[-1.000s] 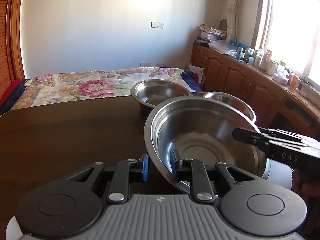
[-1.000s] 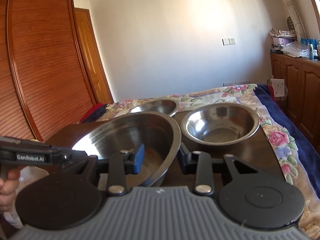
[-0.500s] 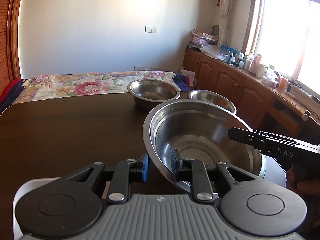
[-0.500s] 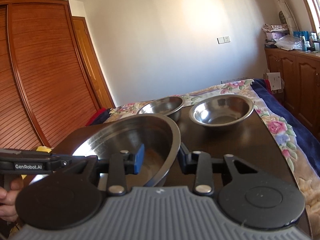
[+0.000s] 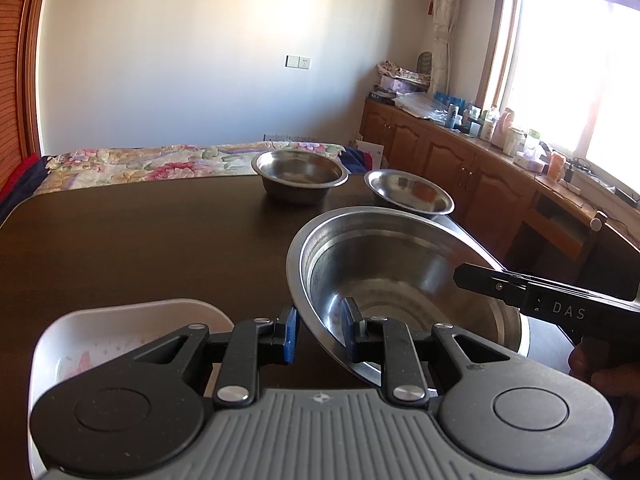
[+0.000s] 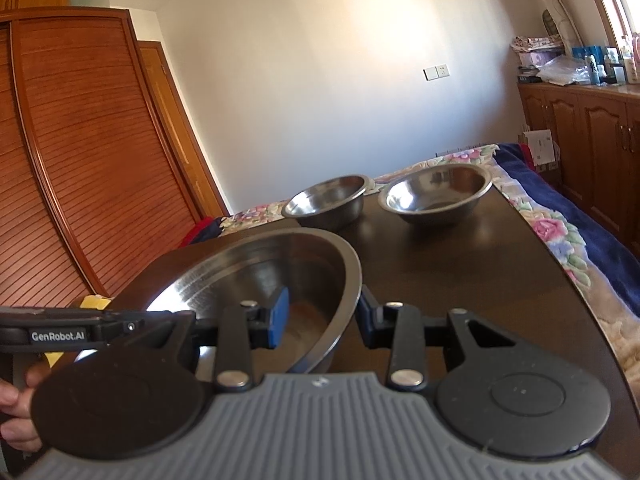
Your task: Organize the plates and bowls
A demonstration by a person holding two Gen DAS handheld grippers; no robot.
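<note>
Left of the large steel bowl [image 5: 404,280] sits a white dish [image 5: 120,328]. Both the left hand-held gripper [image 5: 318,334] and the right hand-held gripper [image 6: 320,316] pinch its rim (held tilted above the table [image 5: 140,240]). Beyond it, two smaller bowls [image 5: 300,174] remain unstacked; most work is left.

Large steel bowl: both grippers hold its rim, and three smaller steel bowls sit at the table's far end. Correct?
Not quite: two smaller bowls, not three, as the right wrist view shows. Both the left gripper and right gripper do hold the large steel bowl by its rim.
</note>
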